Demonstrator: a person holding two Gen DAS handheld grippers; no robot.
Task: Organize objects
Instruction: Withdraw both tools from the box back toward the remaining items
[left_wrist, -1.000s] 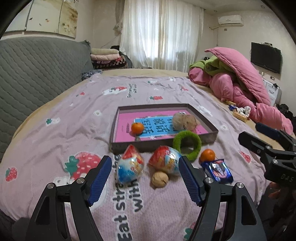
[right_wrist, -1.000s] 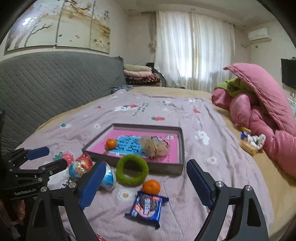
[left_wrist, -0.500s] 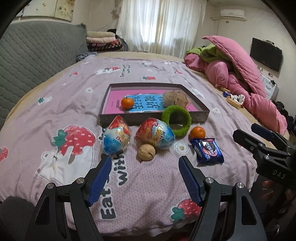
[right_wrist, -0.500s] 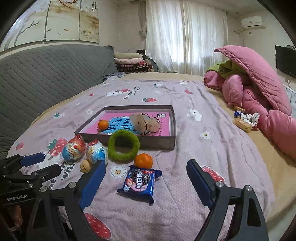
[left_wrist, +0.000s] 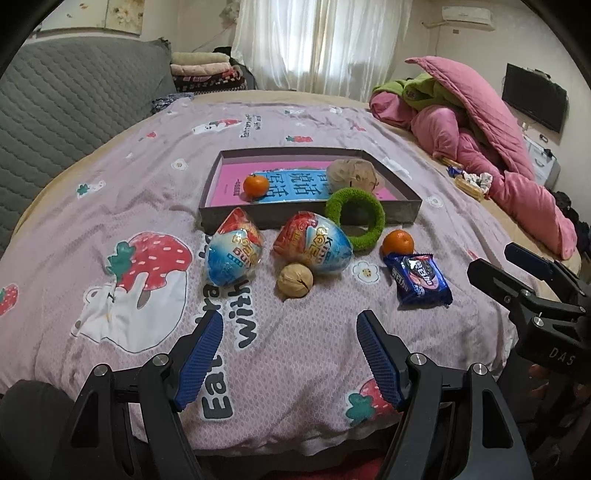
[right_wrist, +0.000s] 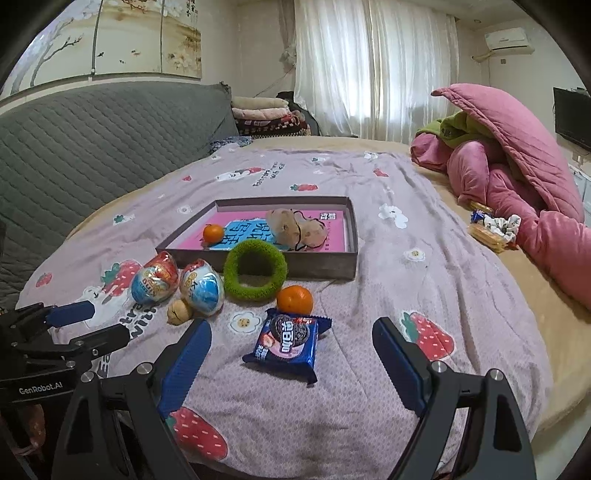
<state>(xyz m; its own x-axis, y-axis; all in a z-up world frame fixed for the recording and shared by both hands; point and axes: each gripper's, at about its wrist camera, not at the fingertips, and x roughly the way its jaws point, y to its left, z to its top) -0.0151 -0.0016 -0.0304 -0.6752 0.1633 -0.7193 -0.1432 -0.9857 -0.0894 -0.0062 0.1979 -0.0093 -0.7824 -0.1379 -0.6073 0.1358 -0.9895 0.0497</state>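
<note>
Lying across a bed (left_wrist: 110, 192) in a strawberry-print sheet, the things to sort sit in a loose row just short of a shallow tray (left_wrist: 306, 218), which already holds one orange (left_wrist: 256, 185) and a tan plush (left_wrist: 354, 174).

Both tongs are spread wide and pinch nothing. The left gripper (left_wrist: 290, 354) hovers at the near edge of the bed, and the walnut (left_wrist: 294, 280) lies straight ahead of its gap, with the two wrapped eggs, one (left_wrist: 234, 254) to the left and one (left_wrist: 314, 247) just behind the nut. The right gripper (right_wrist: 291, 365) faces the biscuit pack (right_wrist: 286, 341), which lies almost centred between its blue fingers (right_wrist: 184, 362) but still clear of them, on the sheet.

That pack looks the likeliest first pick, and the right hand is plainly the nearer one. Its long axis runs roughly away from the gripper, tilted a little, so the jaws as they stand would close across its short width without much turning of the wrist.

It is a flat blue foil wrapper with a dark biscuit printed on it, crinkled at the sealed ends; I would expect it to be light and slippery. Just beyond it sits a second orange (right_wrist: 294, 300), nearly touching the far end. A green fuzzy ring (right_wrist: 255, 273) leans on the tray's front wall.
</note>
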